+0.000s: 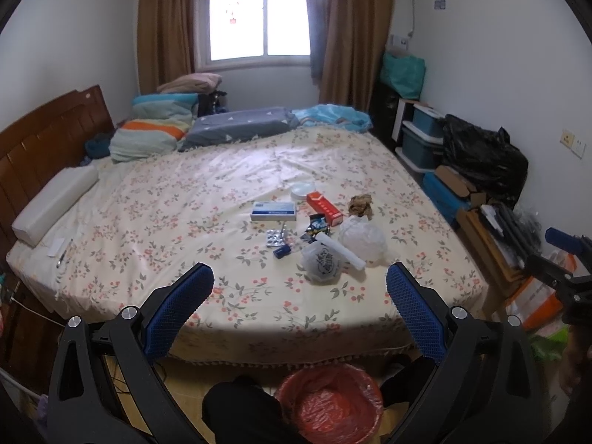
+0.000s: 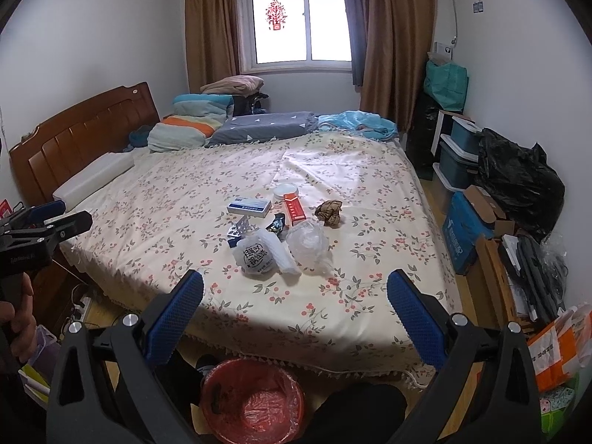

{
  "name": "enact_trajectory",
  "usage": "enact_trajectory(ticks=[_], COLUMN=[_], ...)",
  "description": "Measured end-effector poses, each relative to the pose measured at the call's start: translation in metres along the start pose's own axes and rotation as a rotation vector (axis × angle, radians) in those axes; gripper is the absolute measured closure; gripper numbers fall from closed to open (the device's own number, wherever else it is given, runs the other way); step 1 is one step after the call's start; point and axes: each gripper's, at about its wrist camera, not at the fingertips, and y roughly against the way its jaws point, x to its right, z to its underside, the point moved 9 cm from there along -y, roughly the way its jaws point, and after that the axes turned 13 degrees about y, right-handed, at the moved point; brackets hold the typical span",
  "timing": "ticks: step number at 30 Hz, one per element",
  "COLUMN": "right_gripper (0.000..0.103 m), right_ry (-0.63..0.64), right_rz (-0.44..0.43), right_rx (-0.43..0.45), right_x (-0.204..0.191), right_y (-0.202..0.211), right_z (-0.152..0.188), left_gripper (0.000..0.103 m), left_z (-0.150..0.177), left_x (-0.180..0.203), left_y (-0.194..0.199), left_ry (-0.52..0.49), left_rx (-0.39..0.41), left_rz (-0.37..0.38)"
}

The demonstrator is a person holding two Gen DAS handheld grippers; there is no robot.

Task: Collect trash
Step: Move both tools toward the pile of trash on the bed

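Observation:
Trash lies in a cluster on the flowered bedspread [image 1: 166, 222]: a printed clear container [image 1: 321, 263] [image 2: 256, 255], a crumpled clear bag [image 1: 362, 238] [image 2: 308, 245], a brown paper wad [image 1: 360, 205] [image 2: 329, 212], a red box [image 1: 325, 208] [image 2: 294, 209], a blue-white box [image 1: 273, 211] [image 2: 248, 207], a pill blister [image 1: 276, 237] and a round lid [image 1: 302, 188]. A red-lined bin [image 1: 331, 403] [image 2: 253, 401] stands on the floor at the bed's near edge. My left gripper [image 1: 299, 288] and right gripper [image 2: 296, 294] are open and empty, held short of the cluster.
Pillows and folded bedding [image 1: 155, 129] lie at the far end by the wooden headboard [image 1: 48, 140]. Boxes, storage bins and a black bag [image 1: 481, 155] crowd the right wall. My knees [image 1: 240, 407] flank the bin. The right gripper shows at the left wrist view's right edge [image 1: 566, 259].

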Motion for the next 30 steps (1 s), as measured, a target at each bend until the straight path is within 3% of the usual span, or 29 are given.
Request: enact_trajectory(ticks=[13,24,30], right_gripper=[0.005,0.005,0.005], right_ry=[0.025,-0.033,0.016], right_rz=[0.001,-0.025,-0.019], right_rx=[0.023,0.062,0.076], right_x=[-0.007,-0.001,-0.01], right_y=[0.007,0.012,0.013], right_z=[-0.004,0.0,-0.001], left_gripper=[0.006,0.006,0.006], left_z=[0.0,-0.002,0.003], left_x=[0.001,0.001,-0.001], left_y=[0.006,0.012,0.007], left_ry=[-0.014,-0.029,-0.018], left_rx=[0.003,0.025,0.028], left_rz=[0.016,0.023,0.044])
